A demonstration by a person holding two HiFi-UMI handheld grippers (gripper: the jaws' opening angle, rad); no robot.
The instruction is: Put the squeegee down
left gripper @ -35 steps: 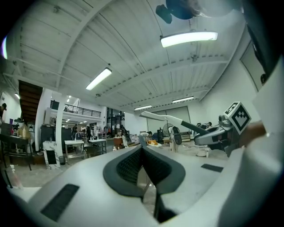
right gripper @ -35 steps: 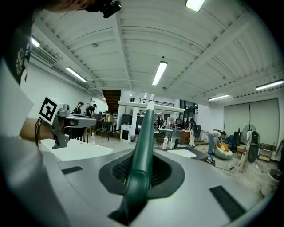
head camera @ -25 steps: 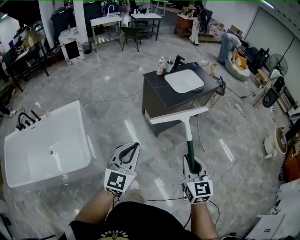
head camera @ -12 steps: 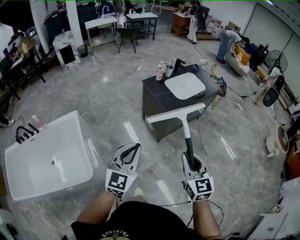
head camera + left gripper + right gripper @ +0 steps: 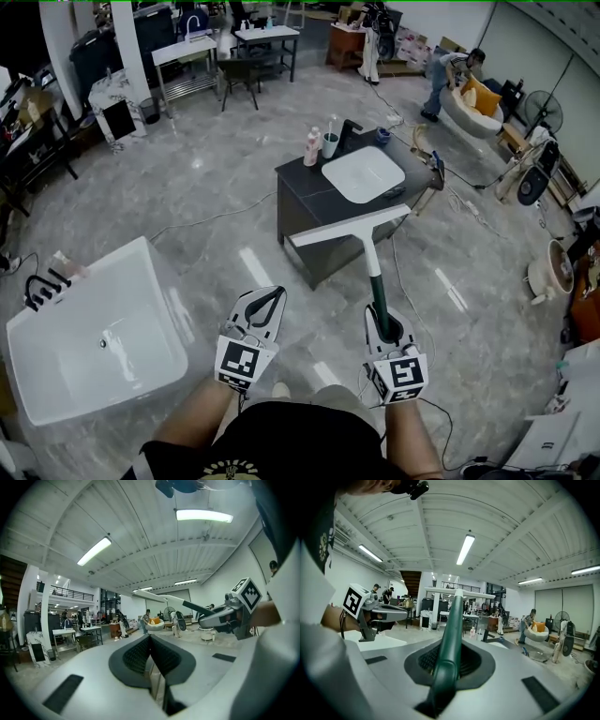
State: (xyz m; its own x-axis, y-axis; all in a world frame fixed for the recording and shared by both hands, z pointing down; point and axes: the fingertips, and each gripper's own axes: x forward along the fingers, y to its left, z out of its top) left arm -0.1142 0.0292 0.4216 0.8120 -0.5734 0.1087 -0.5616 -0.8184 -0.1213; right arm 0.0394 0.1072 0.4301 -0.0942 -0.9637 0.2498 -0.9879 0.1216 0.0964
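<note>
The squeegee has a long white blade (image 5: 349, 225) and a dark green handle (image 5: 377, 289). My right gripper (image 5: 382, 317) is shut on the lower end of that handle and holds the squeegee out over the floor, blade forward and roughly level. In the right gripper view the green handle (image 5: 451, 634) runs up between the jaws to the blade (image 5: 459, 593). My left gripper (image 5: 271, 294) hangs beside it on the left, shut with nothing in it. In the left gripper view its jaws (image 5: 150, 638) meet, and the squeegee (image 5: 161, 597) shows off to the right.
A dark vanity cabinet (image 5: 298, 192) with a white basin (image 5: 364, 174), a tap and bottles (image 5: 311, 147) stands ahead. A white bathtub (image 5: 94, 330) sits at lower left. Cables trail over the grey floor. Desks, chairs, a fan (image 5: 531, 183) and a bending person (image 5: 441, 75) fill the back.
Both grippers have moved forward across the floor, the squeegee still in the right one. The bathtub has slid down and left in the head view.
</note>
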